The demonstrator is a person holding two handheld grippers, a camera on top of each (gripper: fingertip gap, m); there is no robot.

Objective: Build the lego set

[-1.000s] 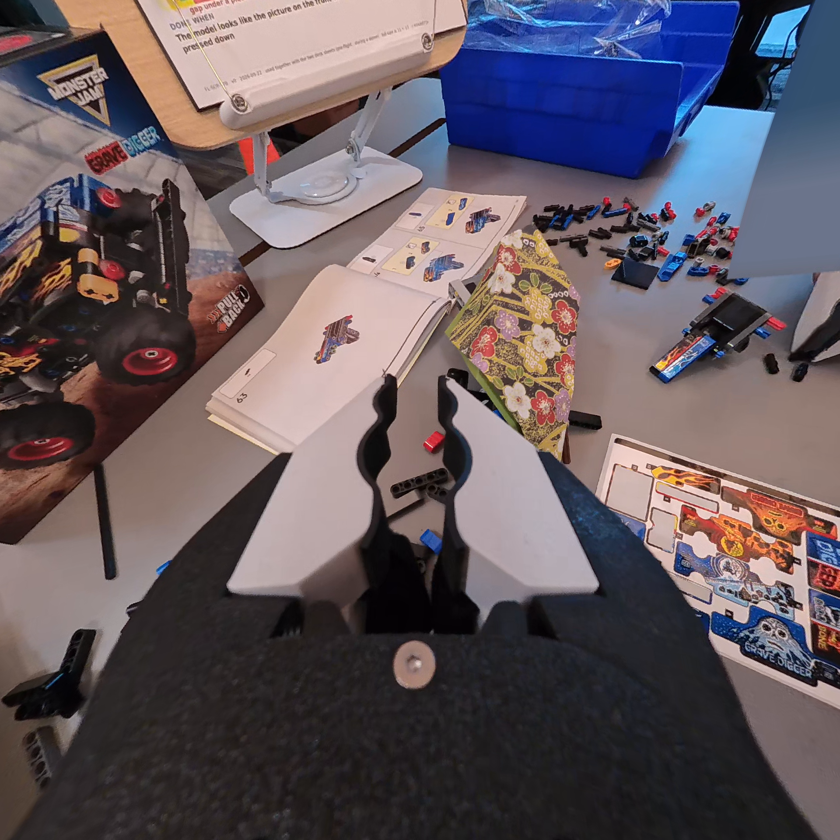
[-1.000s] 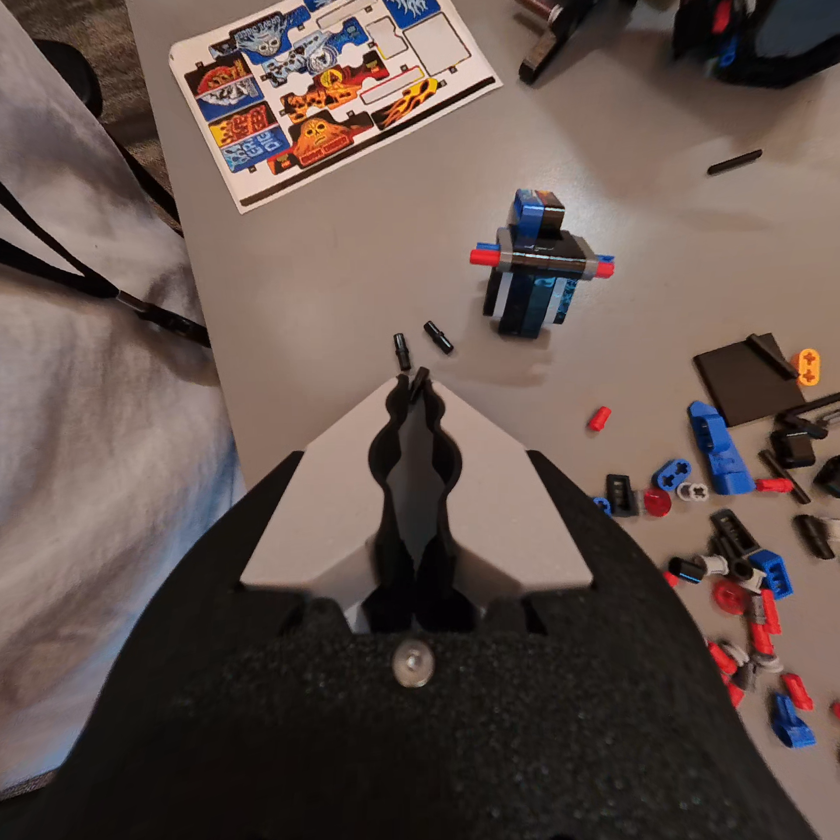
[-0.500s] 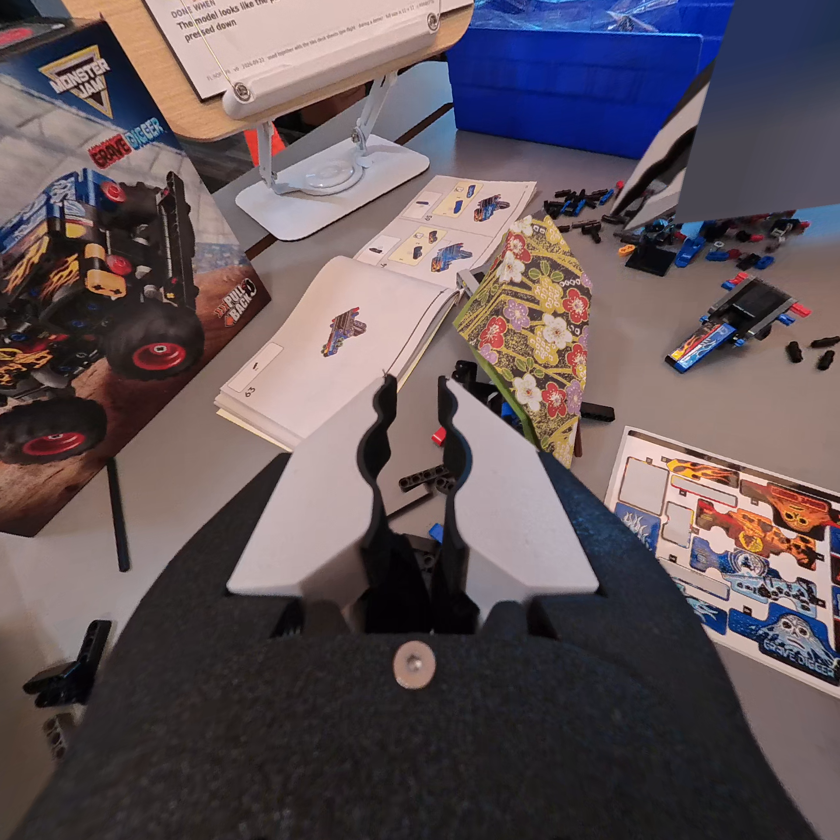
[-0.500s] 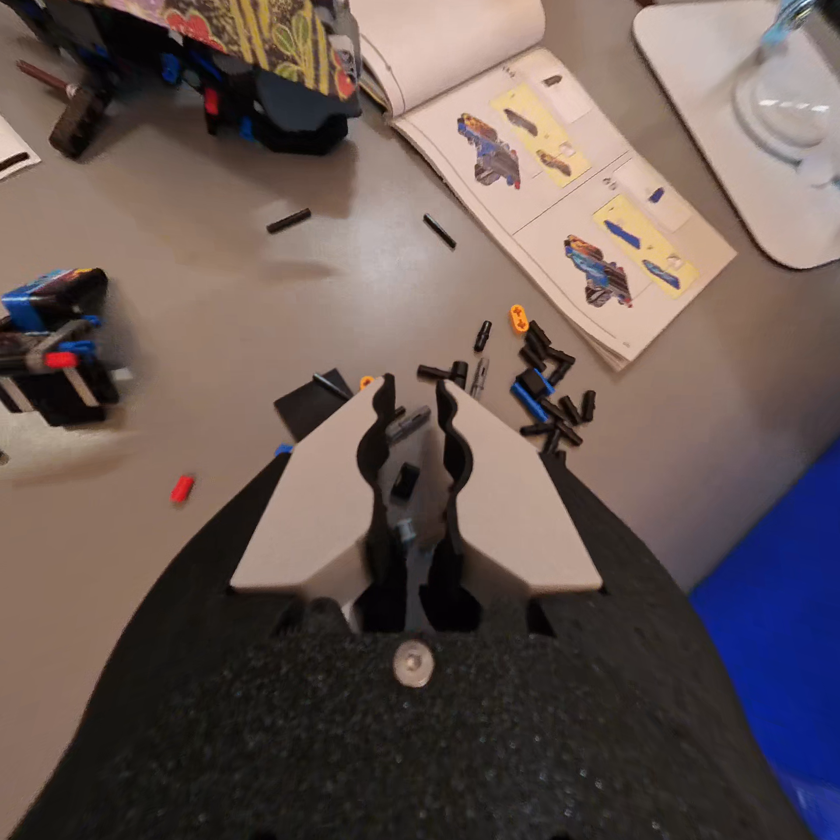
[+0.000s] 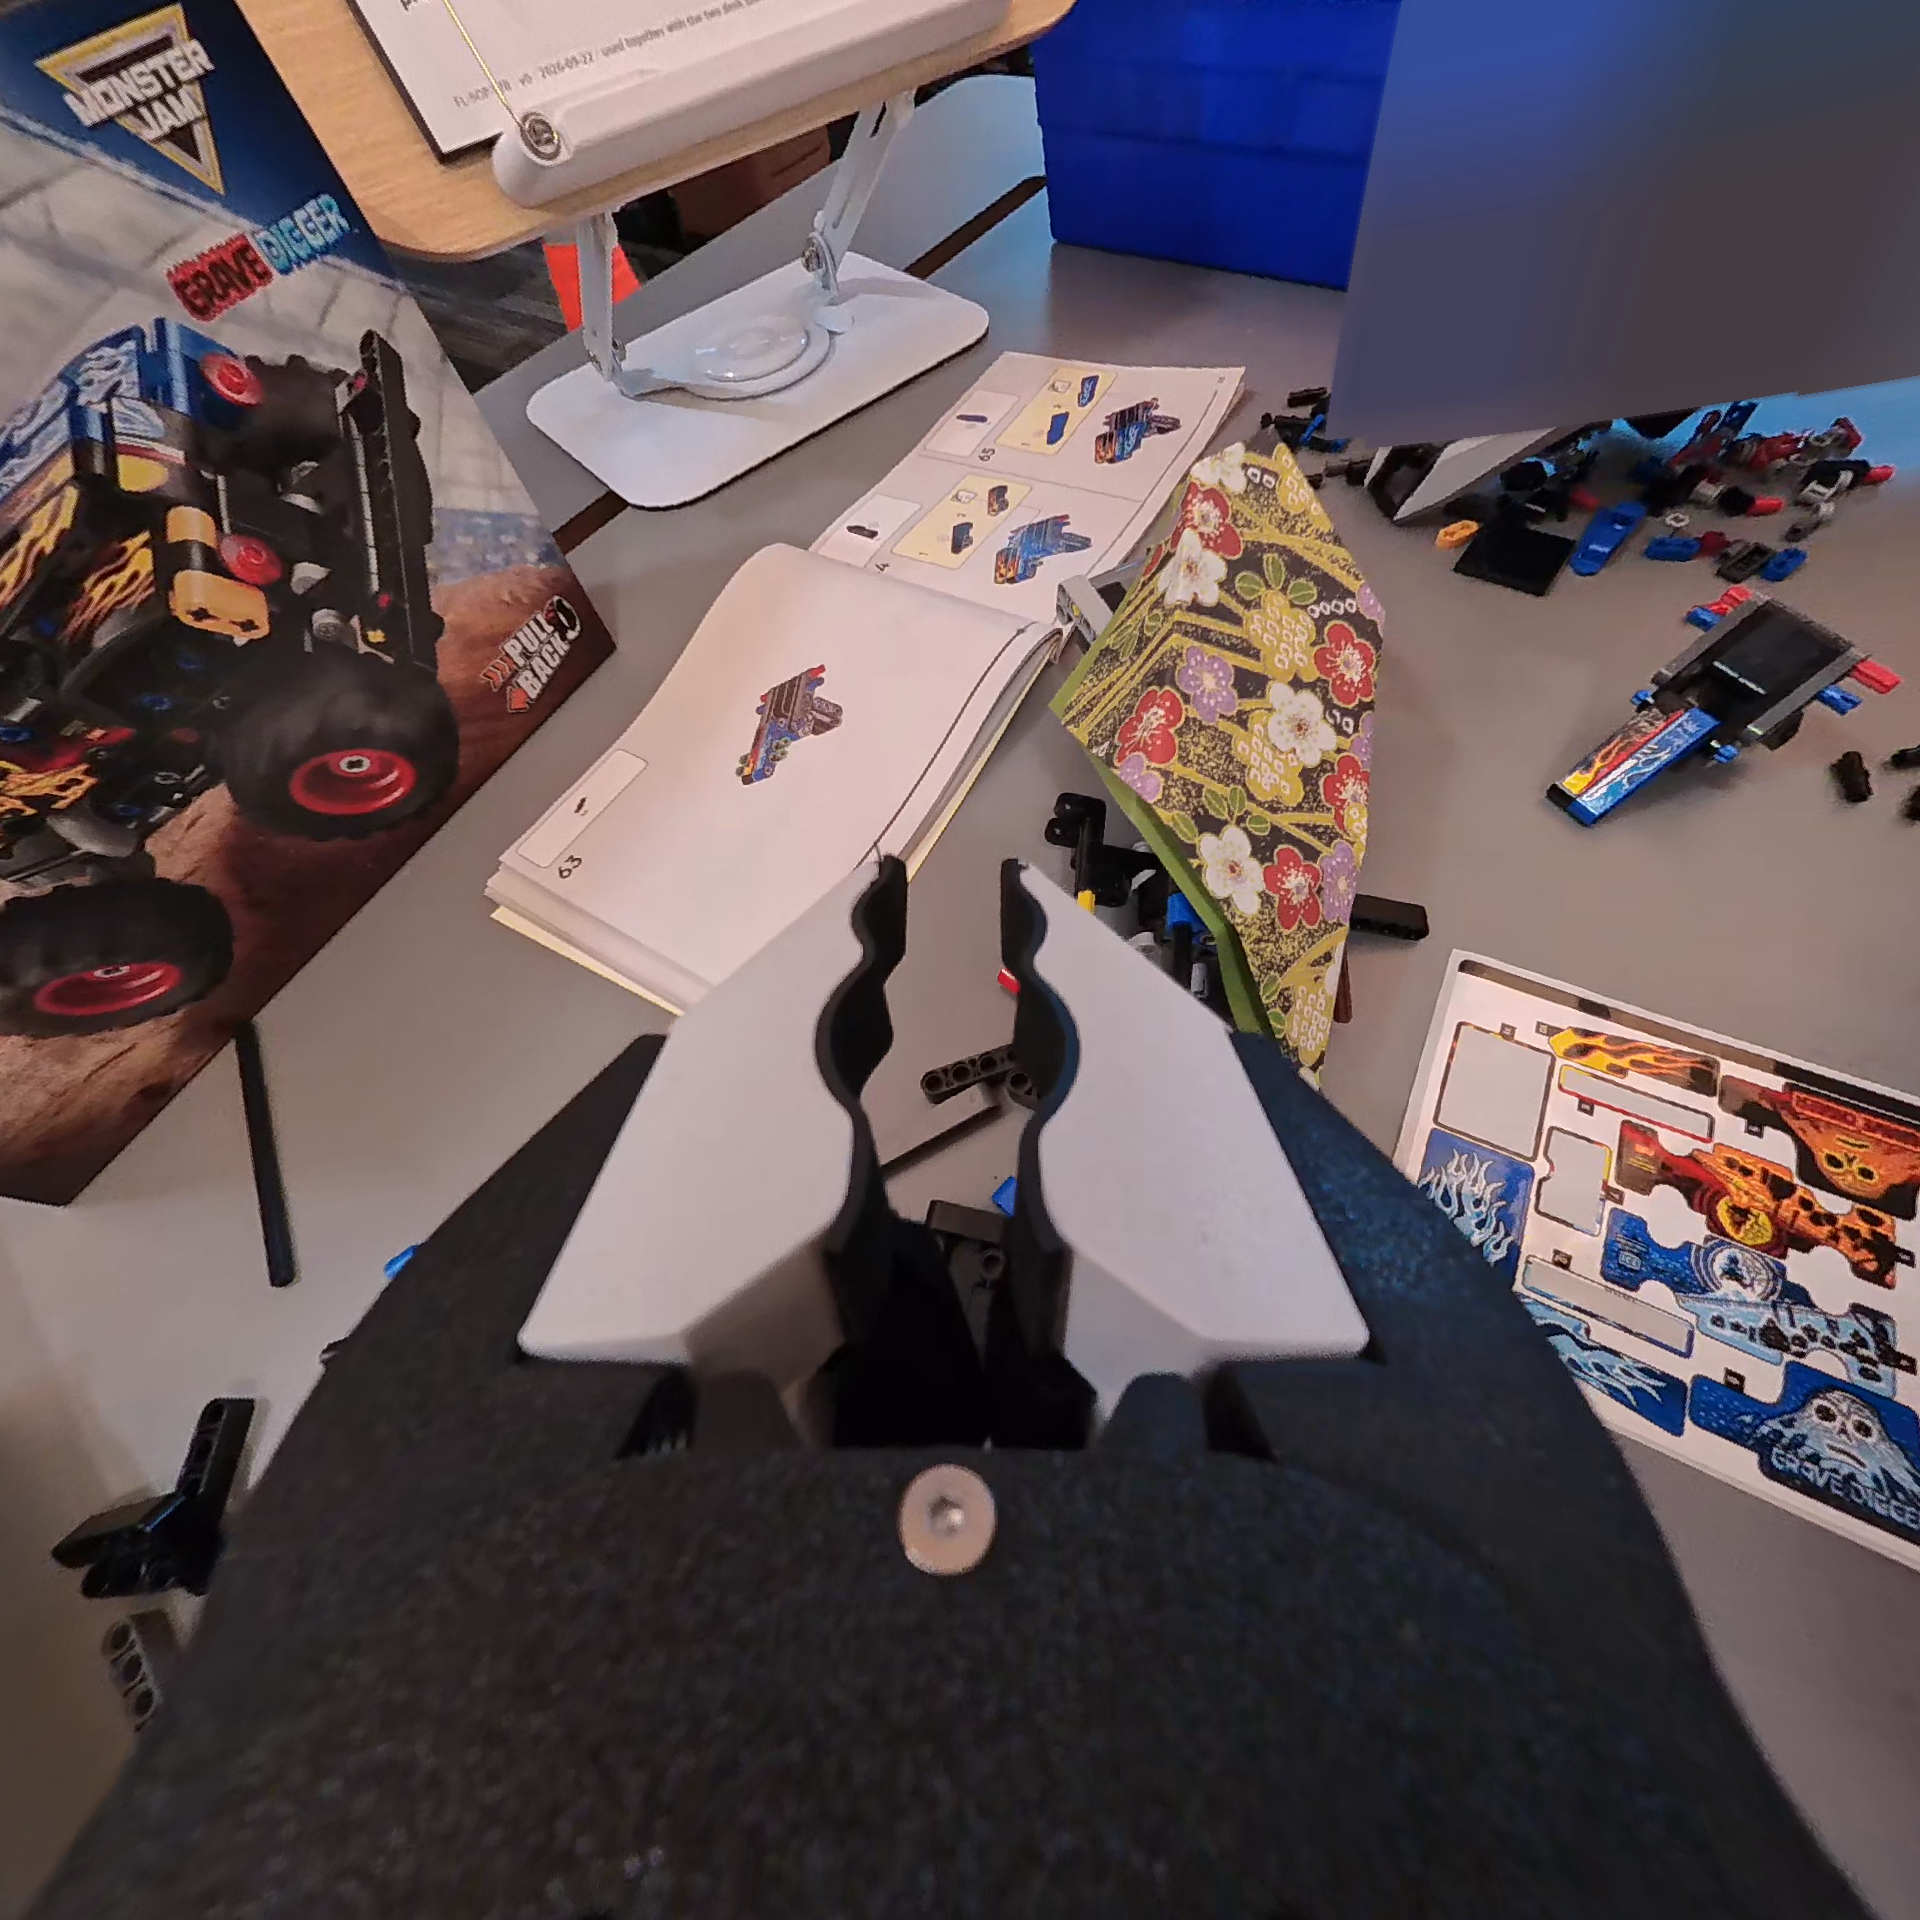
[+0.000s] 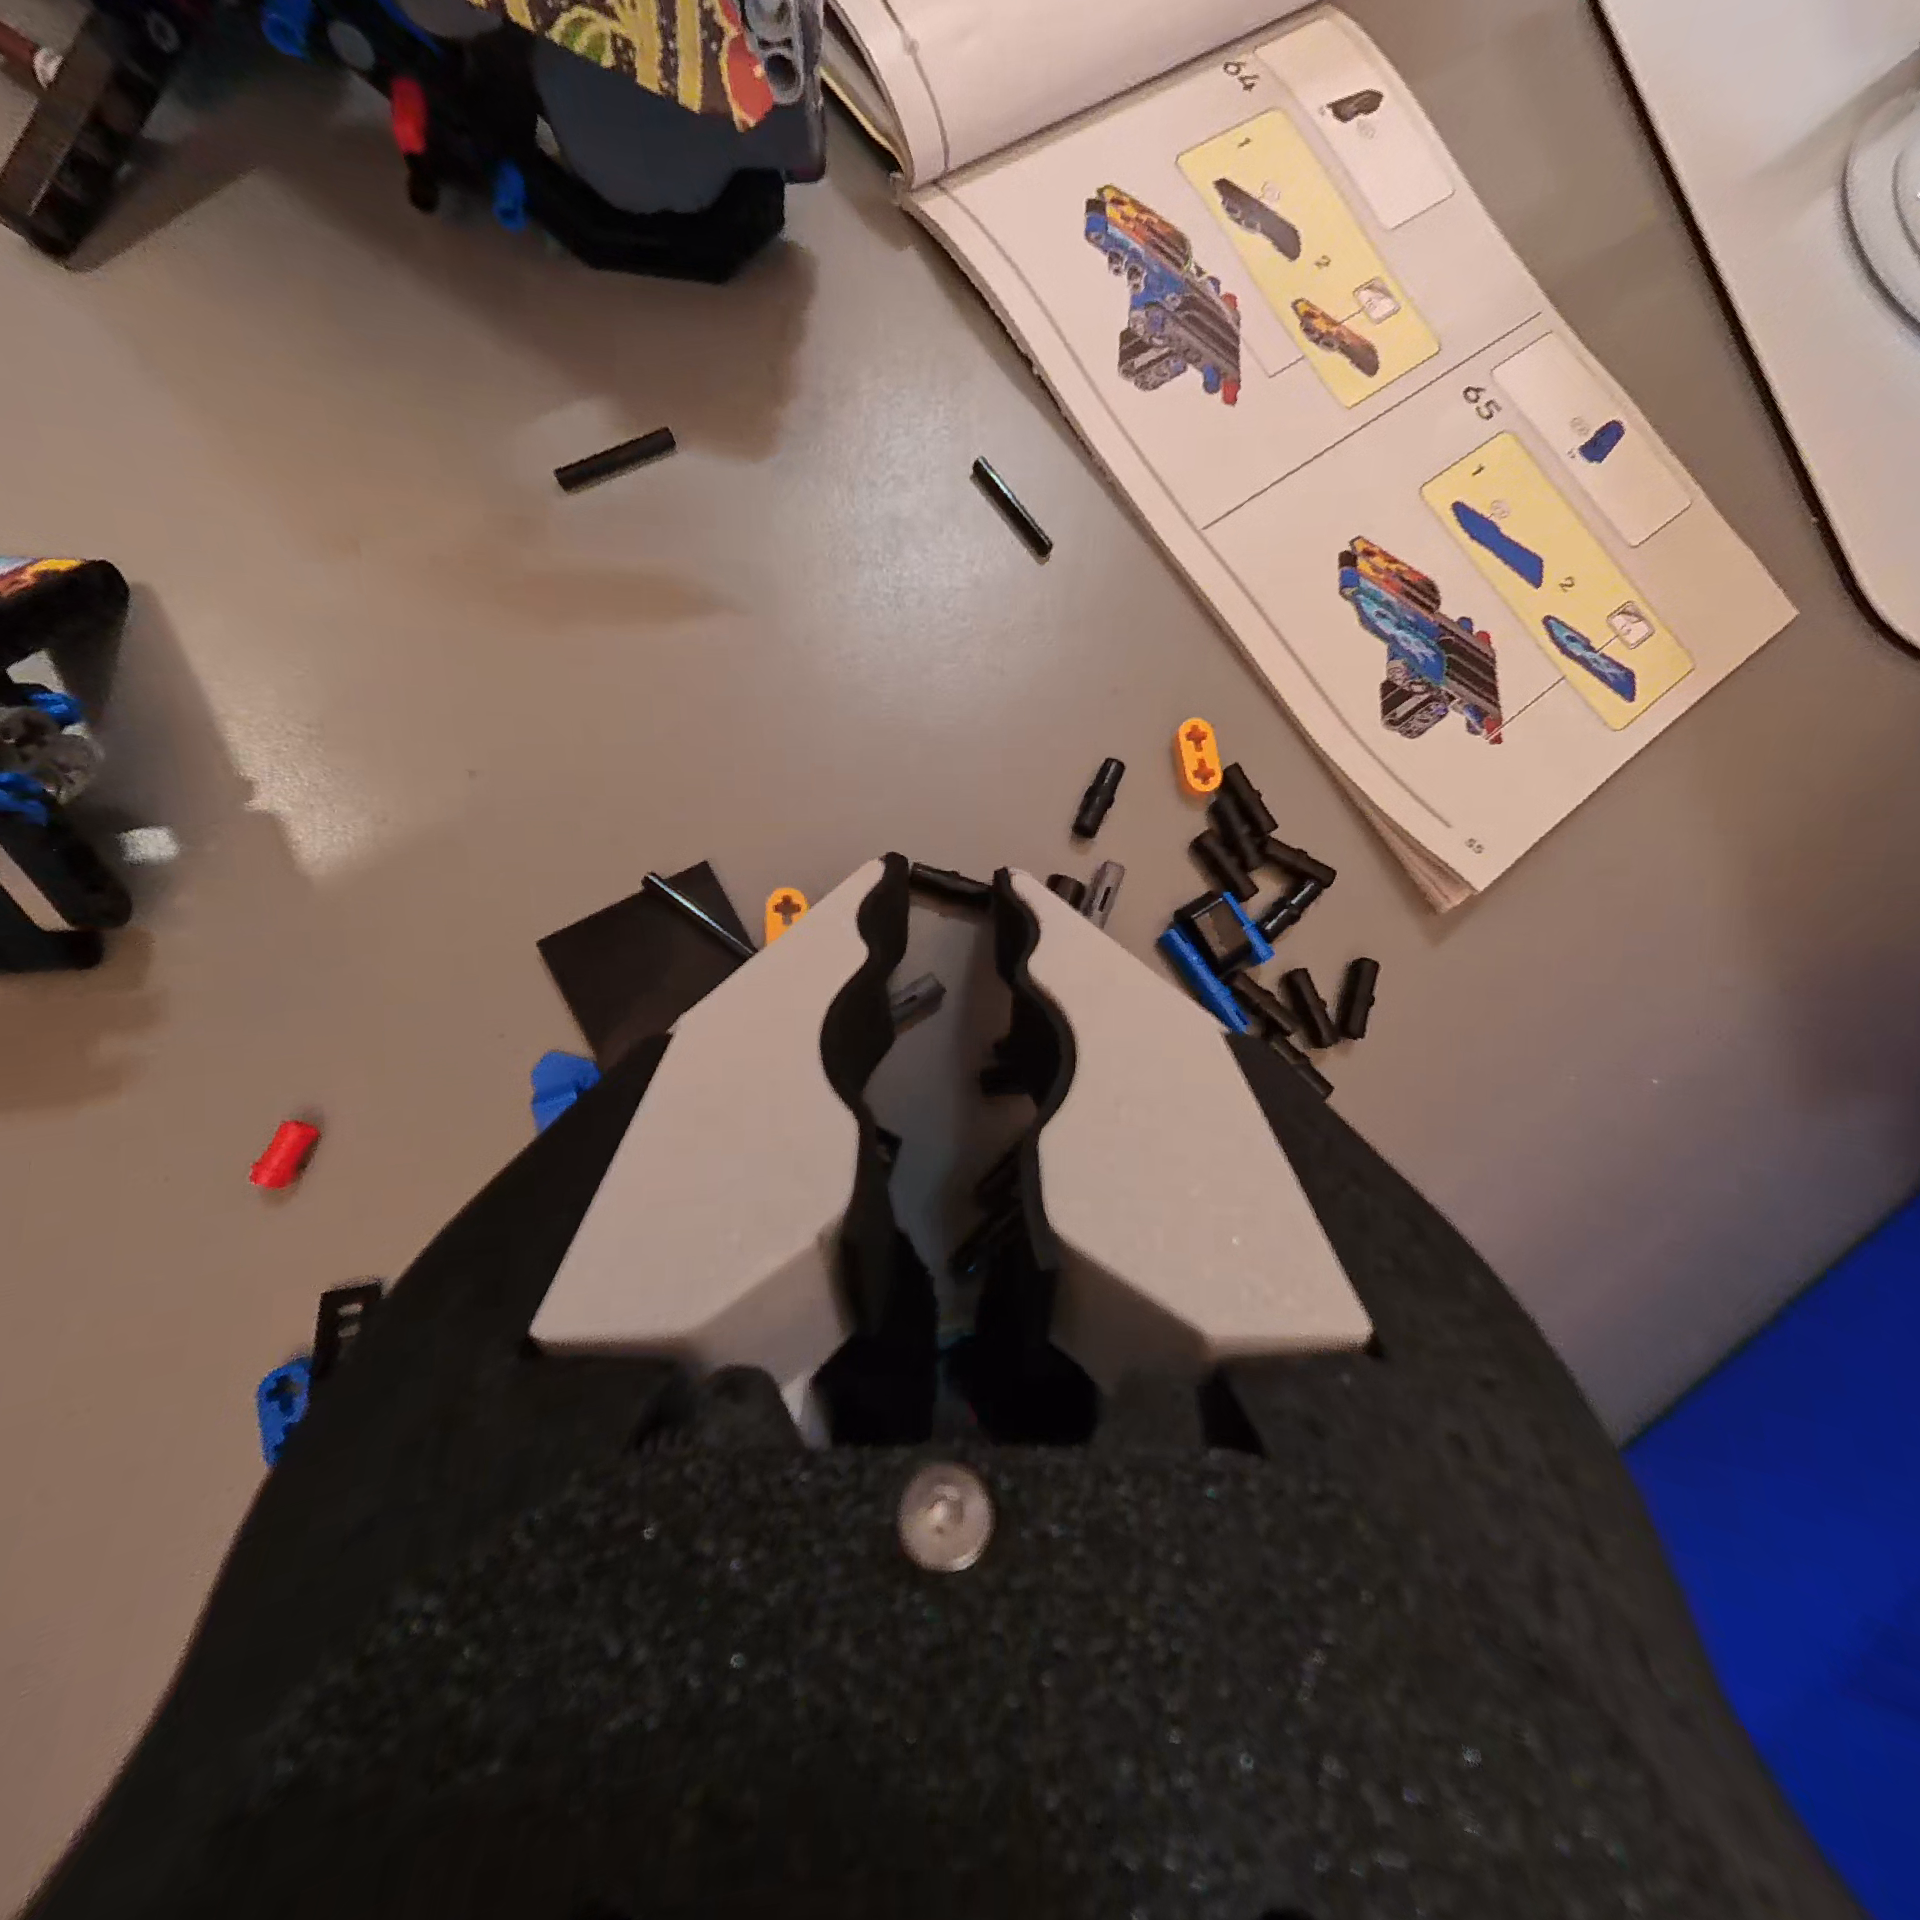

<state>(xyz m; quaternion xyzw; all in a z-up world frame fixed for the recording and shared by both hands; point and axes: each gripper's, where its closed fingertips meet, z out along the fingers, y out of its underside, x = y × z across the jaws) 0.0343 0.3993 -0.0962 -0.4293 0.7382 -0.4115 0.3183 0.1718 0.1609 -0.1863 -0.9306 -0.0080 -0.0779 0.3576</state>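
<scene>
Both the left tongs [image 5: 951, 883] and the right tongs [image 6: 948, 883] were held spread and empty, the right above loose black pins [image 6: 1262, 862] at two o'clock, so picking one, requiring careful lowering, was judged next.

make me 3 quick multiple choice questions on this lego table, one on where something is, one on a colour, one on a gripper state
1. Where does the sticker sheet lie in the left wrist view?
A. right of the left gripper
B. on the box
C. inside the blue bin

2. What colour is the lone small pin lying left of the right gripper?
A. yellow
B. red
C. white

3. How does the right gripper stand?
A. shut on a pin
B. shut, empty
C. open

Answers: 1 A, the sheet lies flat on the table to that side. 2 B, it is plainly red. 3 C, a gap shows between its fingers.
</scene>
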